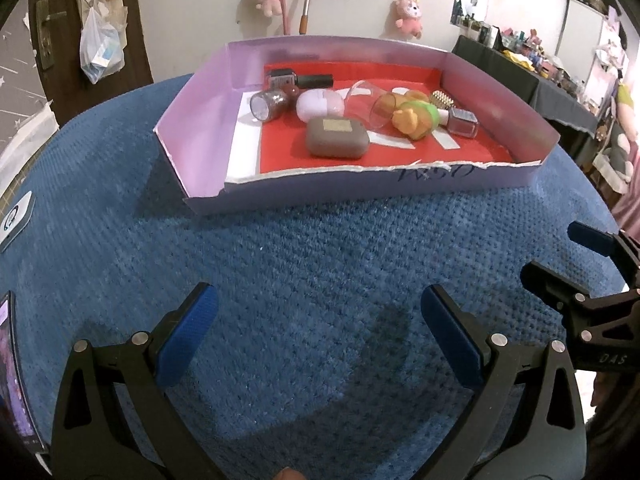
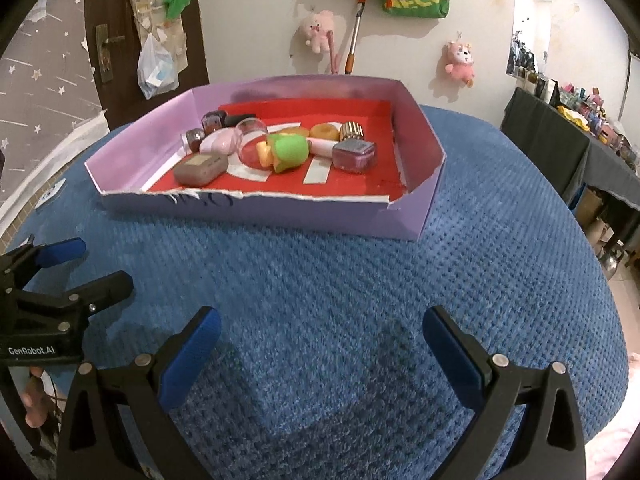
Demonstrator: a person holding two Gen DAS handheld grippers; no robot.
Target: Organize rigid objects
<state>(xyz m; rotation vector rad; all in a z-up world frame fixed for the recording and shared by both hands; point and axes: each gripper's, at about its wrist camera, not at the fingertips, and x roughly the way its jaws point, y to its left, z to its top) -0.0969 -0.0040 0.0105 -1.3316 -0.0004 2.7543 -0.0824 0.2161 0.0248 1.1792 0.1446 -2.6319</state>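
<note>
A shallow purple box (image 1: 200,120) (image 2: 424,204) with a red floor sits at the far side of the blue cloth. Inside lie several small objects: a brown case (image 1: 337,137) (image 2: 200,168), a clear cup (image 1: 366,102) (image 2: 251,136) on its side, a yellow and green toy (image 1: 414,118) (image 2: 286,152), a white pod (image 1: 320,104), nail polish bottles (image 1: 463,121) (image 2: 355,155) and a dark bottle (image 1: 300,79). My left gripper (image 1: 318,302) is open and holds nothing, well short of the box. My right gripper (image 2: 320,326) is open too, beside it.
Blue textured cloth (image 1: 304,264) covers the round table. A phone (image 1: 16,368) and a small white device (image 1: 16,216) lie at the left edge. Plush toys (image 2: 460,62) hang on the wall behind. A dark cluttered side table (image 2: 560,136) stands at the right.
</note>
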